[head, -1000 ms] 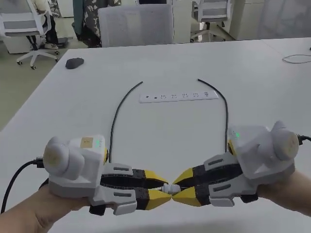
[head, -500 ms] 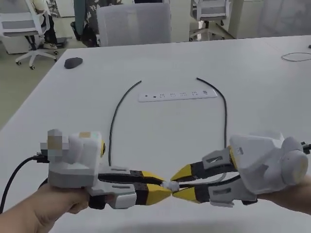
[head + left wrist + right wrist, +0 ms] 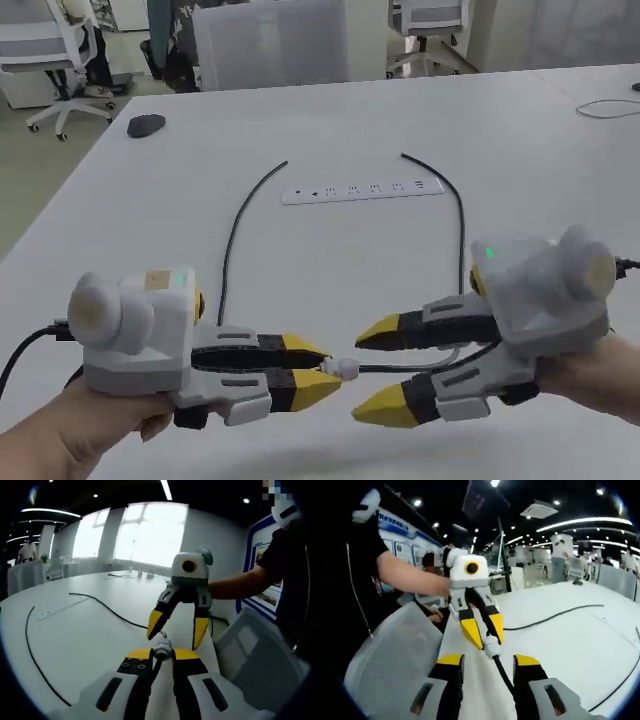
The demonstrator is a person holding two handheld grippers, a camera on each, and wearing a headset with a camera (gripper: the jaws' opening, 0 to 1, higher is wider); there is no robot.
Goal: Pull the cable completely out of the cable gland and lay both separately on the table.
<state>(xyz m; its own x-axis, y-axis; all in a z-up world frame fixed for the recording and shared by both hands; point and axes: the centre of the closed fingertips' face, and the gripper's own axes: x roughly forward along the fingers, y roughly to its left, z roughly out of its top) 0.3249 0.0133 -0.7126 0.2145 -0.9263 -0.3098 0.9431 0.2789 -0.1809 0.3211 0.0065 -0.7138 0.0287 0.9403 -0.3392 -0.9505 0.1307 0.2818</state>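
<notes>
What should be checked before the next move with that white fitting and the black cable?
1. Left gripper shut on the cable gland: ok.
2. Right gripper gripping the cable: not ok. Its jaws are open and the cable runs between them ungripped.
3. Cable free of the gland: not ok. It runs into the gland.
4. Length of cable left inside the gland: cannot tell.
5. Bare table in front of the grippers for laying both parts down: ok.
6. Power strip away from the work: ok.
</notes>
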